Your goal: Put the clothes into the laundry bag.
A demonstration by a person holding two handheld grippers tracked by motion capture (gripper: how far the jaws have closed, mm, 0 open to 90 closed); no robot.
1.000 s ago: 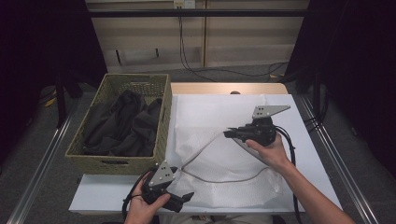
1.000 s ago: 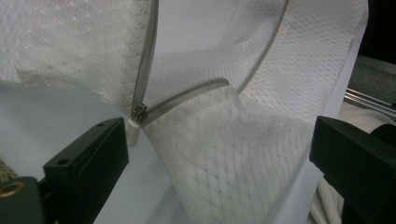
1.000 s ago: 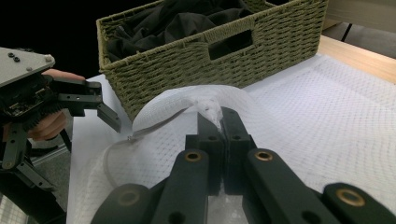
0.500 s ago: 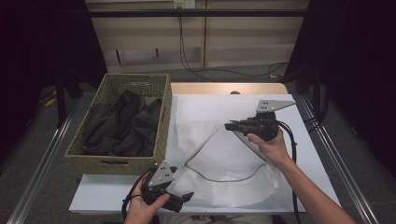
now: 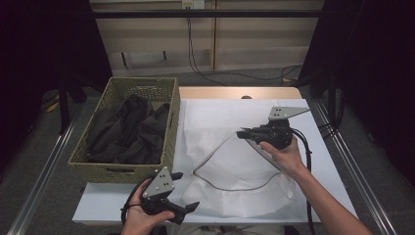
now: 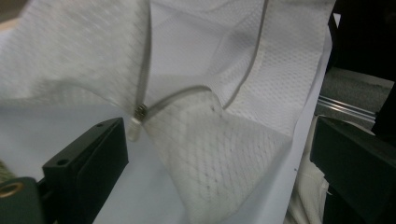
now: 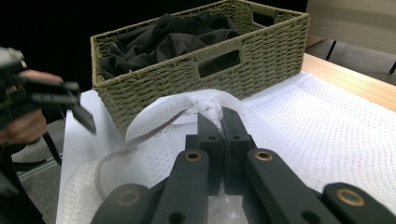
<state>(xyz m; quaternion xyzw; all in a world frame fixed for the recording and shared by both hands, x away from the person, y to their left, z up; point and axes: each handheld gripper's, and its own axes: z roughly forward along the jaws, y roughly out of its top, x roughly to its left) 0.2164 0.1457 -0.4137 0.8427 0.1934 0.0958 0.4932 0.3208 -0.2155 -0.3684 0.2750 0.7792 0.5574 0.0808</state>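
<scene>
White mesh bag (image 5: 235,161) on surface, right of basket (image 5: 128,128). Light, limp, snag-prone. Right gripper (image 5: 243,133) pinches zipper edge, lifting it. Left gripper (image 5: 183,192) spread, empty, near zipper pull (image 6: 138,122); grab there.

- White mesh laundry bag (image 5: 230,166) with a diamond weave and a grey zip edge
- Olive-green woven basket (image 5: 169,142)
- Black clothes (image 5: 129,129) inside
- White table (image 5: 323,161)

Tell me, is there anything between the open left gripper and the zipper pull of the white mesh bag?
Nothing visible. In the left gripper view, the small metal zipper pull lies just beyond the open left gripper, with only bare white table between. The right gripper pinches the white mesh bag.
</scene>
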